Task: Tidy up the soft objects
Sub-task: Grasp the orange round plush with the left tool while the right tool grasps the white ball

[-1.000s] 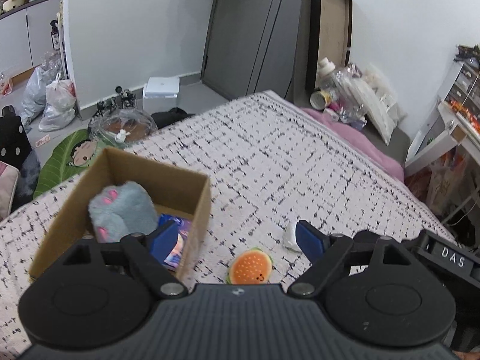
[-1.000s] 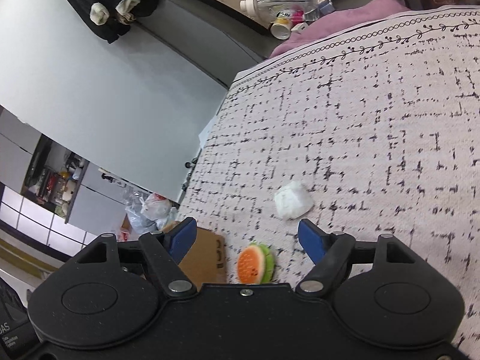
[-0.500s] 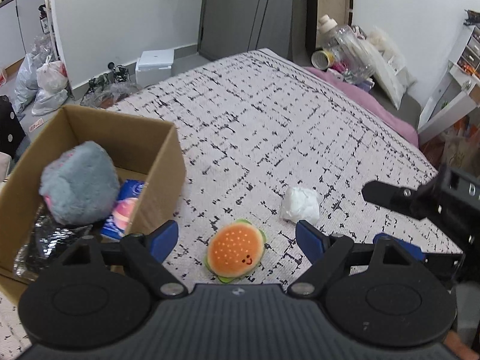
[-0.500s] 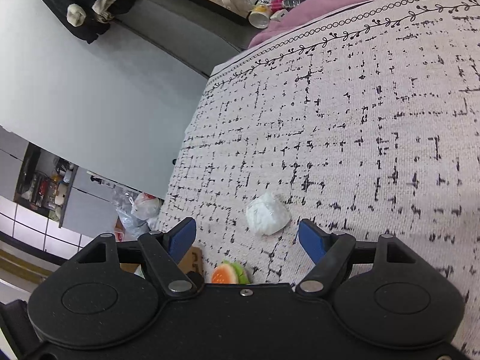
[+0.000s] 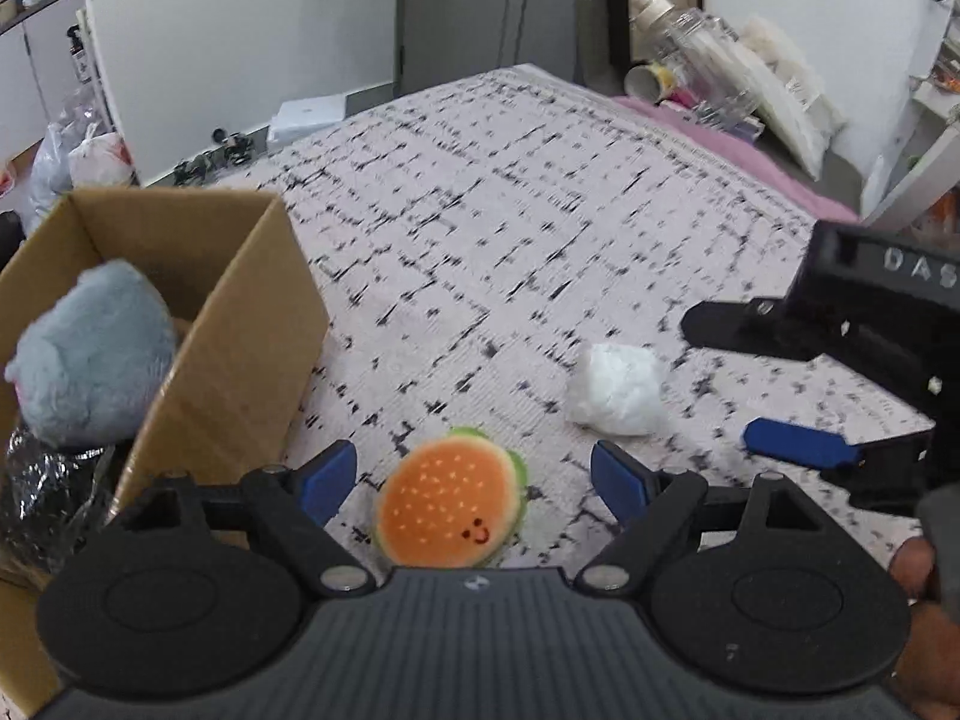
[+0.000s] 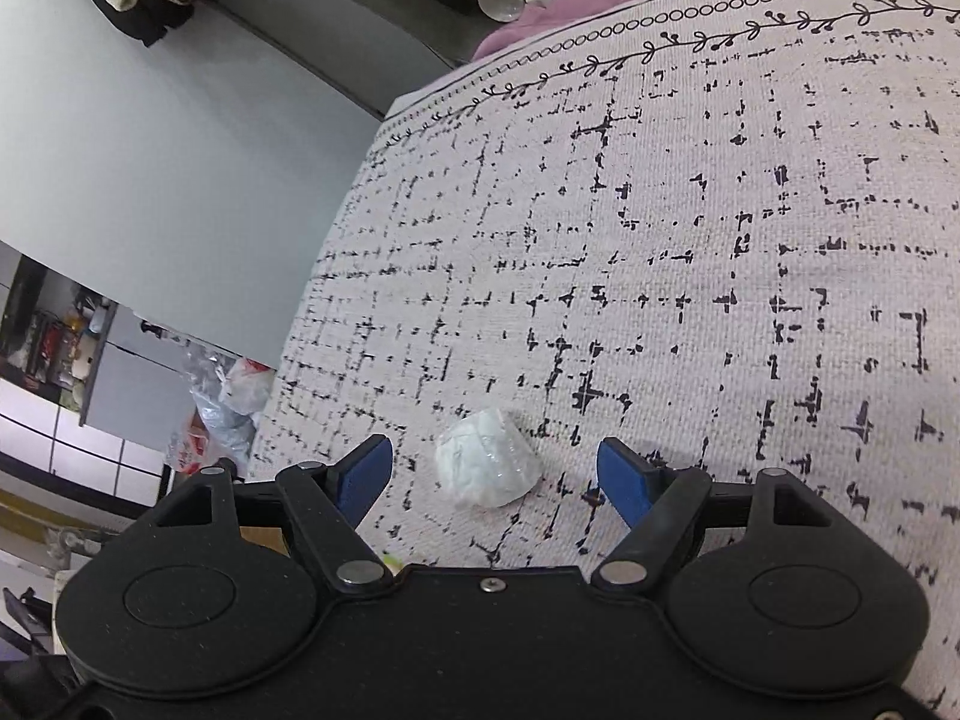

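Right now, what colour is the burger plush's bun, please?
Orange, on the burger plush; left wrist view.

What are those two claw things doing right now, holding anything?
Left gripper: open, empty, fingers either side of the burger plush.
Right gripper: open, empty, fingers either side of the white wad.

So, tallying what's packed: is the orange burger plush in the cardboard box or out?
Out: the orange burger plush lies on the patterned cover beside the cardboard box.

We note a round orange plush hamburger (image 5: 451,495) with fuzzy pile; a fluffy grey-blue plush toy (image 5: 90,348); a matt brown cardboard box (image 5: 240,324); a crinkly glossy white plastic-wrapped bundle (image 6: 487,468); a coarse woven cream black-flecked bedspread (image 6: 690,252).
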The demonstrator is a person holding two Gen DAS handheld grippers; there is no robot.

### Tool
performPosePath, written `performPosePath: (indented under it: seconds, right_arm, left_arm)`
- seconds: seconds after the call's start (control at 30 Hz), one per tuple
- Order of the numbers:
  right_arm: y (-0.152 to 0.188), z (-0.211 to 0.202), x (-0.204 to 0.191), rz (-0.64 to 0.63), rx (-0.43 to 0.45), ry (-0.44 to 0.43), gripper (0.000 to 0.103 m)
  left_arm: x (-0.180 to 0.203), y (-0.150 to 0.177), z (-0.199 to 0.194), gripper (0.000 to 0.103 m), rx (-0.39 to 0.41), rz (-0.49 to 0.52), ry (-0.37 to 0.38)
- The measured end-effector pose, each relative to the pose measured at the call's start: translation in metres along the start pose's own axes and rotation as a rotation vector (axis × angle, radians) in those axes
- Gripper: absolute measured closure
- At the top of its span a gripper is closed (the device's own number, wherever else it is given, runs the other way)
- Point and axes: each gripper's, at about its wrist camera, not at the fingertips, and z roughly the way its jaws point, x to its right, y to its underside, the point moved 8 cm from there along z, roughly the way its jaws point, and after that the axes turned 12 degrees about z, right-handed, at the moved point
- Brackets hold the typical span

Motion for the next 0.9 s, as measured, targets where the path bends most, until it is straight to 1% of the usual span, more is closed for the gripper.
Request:
performPosePath:
  seconds: [0.13, 0.23, 0.3, 0.4, 0.47, 0.53, 0.6, 0.63, 0.67, 0.7, 0.73, 0.9]
  right_arm:
    - [0.004, 0.011, -0.003, -0.035, -0.016, 0.017, 0.028]
    - [0.009, 0.021, -0.005, -0.074, -0.036, 0.032, 0.028]
    - [0.010, 0.025, -0.007, -0.096, -0.036, 0.039, 0.028]
    - [0.010, 0.030, -0.011, -0.127, -0.031, 0.039, 0.028]
    - [0.009, 0.035, -0.015, -0.151, -0.028, 0.043, 0.027]
    - [0.009, 0.040, -0.019, -0.180, -0.024, 0.048, 0.027]
    - [0.011, 0.044, -0.021, -0.206, -0.019, 0.059, 0.032]
    - [0.011, 0.045, -0.020, -0.221, -0.015, 0.071, 0.040]
    - [0.012, 0.046, -0.020, -0.244, -0.008, 0.092, 0.052]
    - [0.013, 0.046, -0.019, -0.267, -0.002, 0.112, 0.057]
    - [0.013, 0.046, -0.019, -0.278, 0.000, 0.113, 0.058]
    - [0.015, 0.032, -0.015, -0.254, 0.014, 0.100, 0.060]
  left_arm:
    - [-0.001, 0.007, 0.012, 0.021, -0.007, -0.032, 0.012]
    - [-0.003, 0.013, 0.021, 0.022, -0.029, -0.065, 0.032]
    - [-0.005, 0.017, 0.023, 0.026, -0.025, -0.089, 0.031]
    - [-0.008, 0.015, 0.023, 0.034, 0.000, -0.102, 0.020]
    - [-0.012, 0.015, 0.023, 0.047, 0.005, -0.126, 0.008]
    - [-0.017, 0.014, 0.023, 0.054, 0.008, -0.148, 0.002]
    - [-0.020, 0.014, 0.023, 0.056, 0.013, -0.160, 0.007]
    - [-0.021, 0.014, 0.022, 0.057, 0.014, -0.161, 0.008]
    - [-0.021, 0.014, 0.022, 0.057, 0.015, -0.162, 0.008]
    - [-0.022, 0.014, 0.022, 0.058, 0.014, -0.164, 0.007]
    - [-0.022, 0.014, 0.021, 0.058, 0.012, -0.166, 0.006]
    - [-0.025, 0.014, 0.015, 0.058, 0.008, -0.187, 0.011]
